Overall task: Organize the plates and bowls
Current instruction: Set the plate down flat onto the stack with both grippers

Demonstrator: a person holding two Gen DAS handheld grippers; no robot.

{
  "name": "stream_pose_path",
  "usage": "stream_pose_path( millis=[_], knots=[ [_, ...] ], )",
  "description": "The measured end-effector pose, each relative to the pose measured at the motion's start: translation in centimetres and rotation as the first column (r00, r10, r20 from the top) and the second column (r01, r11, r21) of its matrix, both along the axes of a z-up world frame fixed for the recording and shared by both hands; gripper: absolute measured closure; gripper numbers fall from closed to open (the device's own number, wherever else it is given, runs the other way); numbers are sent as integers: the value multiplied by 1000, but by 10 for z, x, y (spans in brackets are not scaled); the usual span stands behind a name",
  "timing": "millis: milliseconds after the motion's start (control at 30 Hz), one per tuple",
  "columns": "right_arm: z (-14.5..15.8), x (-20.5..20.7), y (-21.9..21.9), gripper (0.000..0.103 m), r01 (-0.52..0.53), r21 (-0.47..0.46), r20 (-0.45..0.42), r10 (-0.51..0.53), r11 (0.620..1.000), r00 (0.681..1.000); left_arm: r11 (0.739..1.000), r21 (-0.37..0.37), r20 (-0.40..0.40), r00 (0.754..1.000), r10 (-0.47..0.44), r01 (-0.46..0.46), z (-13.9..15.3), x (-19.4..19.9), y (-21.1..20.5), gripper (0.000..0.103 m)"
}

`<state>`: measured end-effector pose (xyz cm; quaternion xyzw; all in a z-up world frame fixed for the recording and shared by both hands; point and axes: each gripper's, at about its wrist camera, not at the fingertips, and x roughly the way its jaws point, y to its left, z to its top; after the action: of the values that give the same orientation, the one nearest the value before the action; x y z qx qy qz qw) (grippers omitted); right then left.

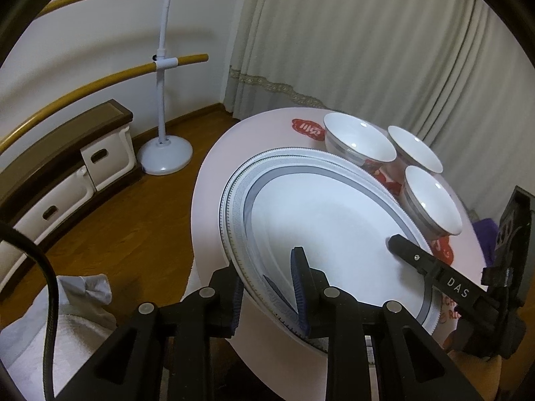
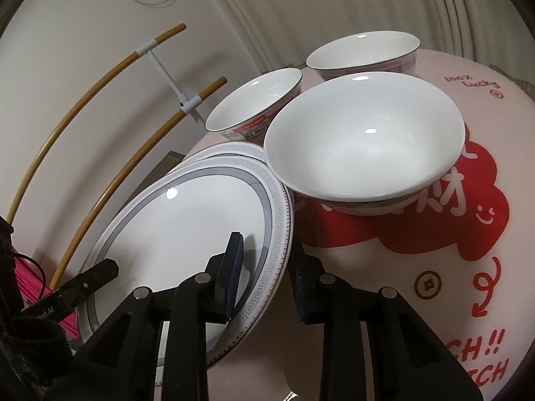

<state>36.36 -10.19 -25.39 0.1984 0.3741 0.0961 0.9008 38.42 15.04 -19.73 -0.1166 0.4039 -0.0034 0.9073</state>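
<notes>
Left wrist view: the left gripper point(image 1: 271, 287) clamps the near rim of the top plate point(image 1: 321, 220) at centre frame; three bowls point(image 1: 359, 140) stand at upper right, a barre stand point(image 1: 164, 67) upper left. Right wrist view: the right gripper point(image 2: 267, 274) clamps the same plate's rim at lower centre, with the three bowls directly above, on the round table point(image 2: 434, 287).

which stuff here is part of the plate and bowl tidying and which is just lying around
Job: top plate, plate under it, three bowls, left gripper and right gripper on the top plate's rim.

Lying about: rail stand, curtain, drawers.
</notes>
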Motion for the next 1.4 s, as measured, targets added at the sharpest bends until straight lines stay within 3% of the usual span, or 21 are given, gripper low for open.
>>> stream_pose_path(
  millis=[733, 1133, 1400],
  knots=[
    [-1, 4, -4, 76, -37, 22, -13, 38, 999, 999, 996, 78, -29, 999, 39, -37, -2, 7, -20, 77],
    [-1, 0, -11, 74, -29, 96, -48, 33, 995, 998, 996, 77, -22, 998, 53, -52, -5, 5, -13, 77],
    [4, -9, -5, 72, -19, 86, -56, 24, 996, 998, 996, 72, -14, 999, 52, -51, -5, 3, -9, 79]
  ],
)
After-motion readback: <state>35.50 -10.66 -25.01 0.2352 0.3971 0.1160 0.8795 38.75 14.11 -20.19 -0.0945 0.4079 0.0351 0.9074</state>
